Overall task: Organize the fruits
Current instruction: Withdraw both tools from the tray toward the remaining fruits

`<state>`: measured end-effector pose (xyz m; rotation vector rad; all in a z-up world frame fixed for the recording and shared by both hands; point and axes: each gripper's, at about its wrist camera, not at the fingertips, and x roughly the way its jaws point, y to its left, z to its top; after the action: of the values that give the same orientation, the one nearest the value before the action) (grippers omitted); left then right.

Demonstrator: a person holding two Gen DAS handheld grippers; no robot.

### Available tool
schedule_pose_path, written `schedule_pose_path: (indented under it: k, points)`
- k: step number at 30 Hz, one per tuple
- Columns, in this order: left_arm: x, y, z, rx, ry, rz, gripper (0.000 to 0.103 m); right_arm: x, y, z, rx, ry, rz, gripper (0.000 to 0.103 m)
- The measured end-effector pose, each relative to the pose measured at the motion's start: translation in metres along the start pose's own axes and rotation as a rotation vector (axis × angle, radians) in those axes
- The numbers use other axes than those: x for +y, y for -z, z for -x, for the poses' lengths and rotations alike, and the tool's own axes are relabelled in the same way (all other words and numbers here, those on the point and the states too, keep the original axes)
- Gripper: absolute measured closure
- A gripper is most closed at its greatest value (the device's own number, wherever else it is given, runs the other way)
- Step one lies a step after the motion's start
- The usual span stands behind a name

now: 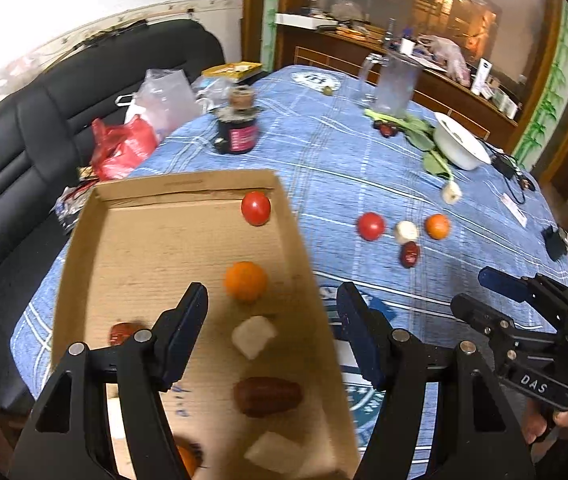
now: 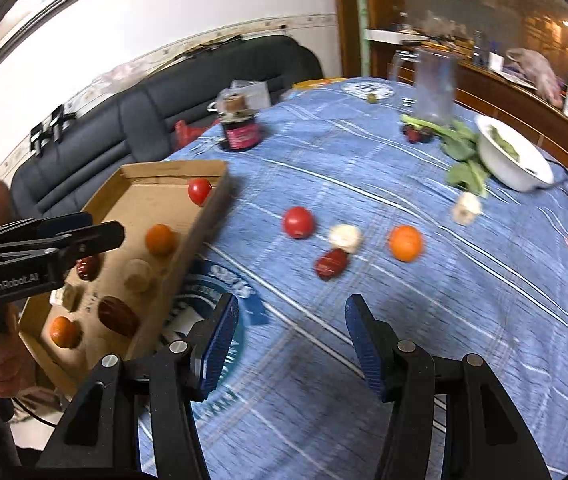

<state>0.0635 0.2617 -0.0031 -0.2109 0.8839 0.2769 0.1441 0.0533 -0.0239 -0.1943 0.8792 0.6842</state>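
Both tongs, left (image 1: 271, 336) and right (image 2: 292, 344), gaped empty. The tomato (image 2: 299, 222) lay on the bench beside the box (image 2: 207, 216); best straddle it squarely, then squeeze gently.

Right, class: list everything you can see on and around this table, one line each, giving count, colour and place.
Shallow cardboard tray: one, brown, table's left edge, holding about eight fruit pieces.
Round tomato on cloth: one, red, mid-table.
Round orange on cloth: one, orange, right of tomato.
Pale chunk: one, white, between them.
Oval date: one, dark red, touching the chunk.
Enamel bowl: one, white, far right, beside green leaves.
Dark jar: one, pink label, far side.
Checked tablecloth: one, blue.
Left gripper: open, over tray.
Right gripper: open, empty.
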Motion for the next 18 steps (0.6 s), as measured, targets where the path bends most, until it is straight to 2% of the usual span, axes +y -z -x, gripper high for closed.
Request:
schedule_pose_path:
  k: [10,18]
  points:
    - [-0.046,-0.003,-0.012,0.026,0.058,-0.059,0.037,-0.037,0.012,0.009,-0.002,0.047,-0.052,0.045]
    - [-0.064,-0.010,-0.030,0.054,0.058,-0.067,0.037,-0.059,0.012,0.005,0.001,0.062,-0.084,0.045]
